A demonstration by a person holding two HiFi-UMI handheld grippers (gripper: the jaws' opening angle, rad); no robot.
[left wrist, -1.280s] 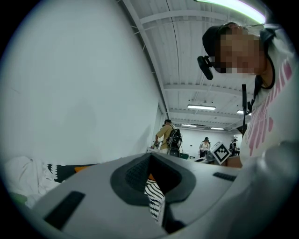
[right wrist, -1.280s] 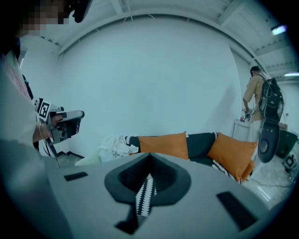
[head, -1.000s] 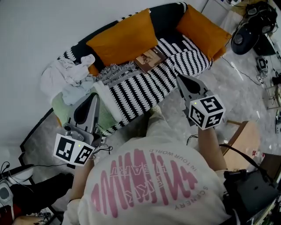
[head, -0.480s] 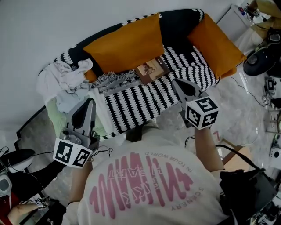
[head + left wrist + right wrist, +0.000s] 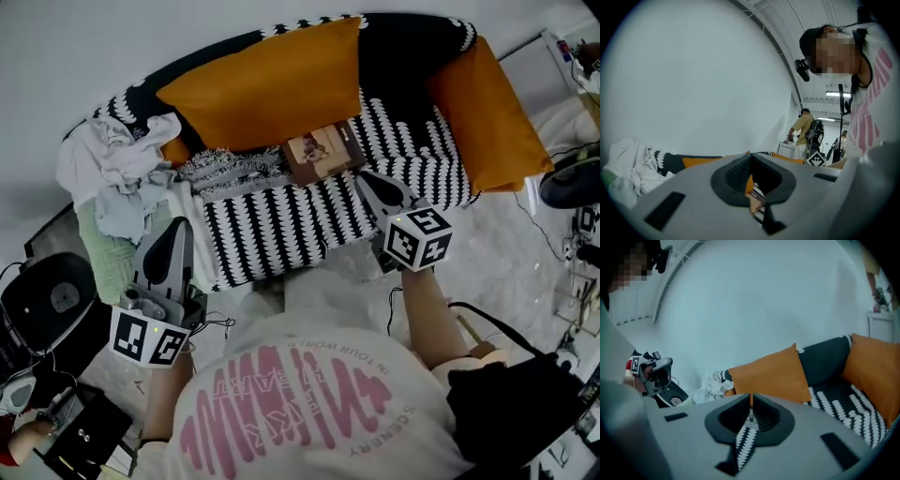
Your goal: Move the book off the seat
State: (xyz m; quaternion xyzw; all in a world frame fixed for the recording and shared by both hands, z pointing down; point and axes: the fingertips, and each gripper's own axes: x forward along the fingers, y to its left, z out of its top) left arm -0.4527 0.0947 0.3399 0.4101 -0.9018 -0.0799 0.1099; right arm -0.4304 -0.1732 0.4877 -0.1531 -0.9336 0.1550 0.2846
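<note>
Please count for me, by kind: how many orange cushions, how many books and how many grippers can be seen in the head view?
Orange cushions: 2
Book: 1
Grippers, left gripper and right gripper: 2
Total: 5

Rough, knitted-looking cloth, black and white, on the sofa. Smooth matt fabric on the orange cushions. Paper or card cover on the book, finish not clear. Soft crumpled cloth in the heap of clothes. Matt grey plastic with darker matt pads on the left tool and right tool. Shiny, marble-like stone on the floor.
</note>
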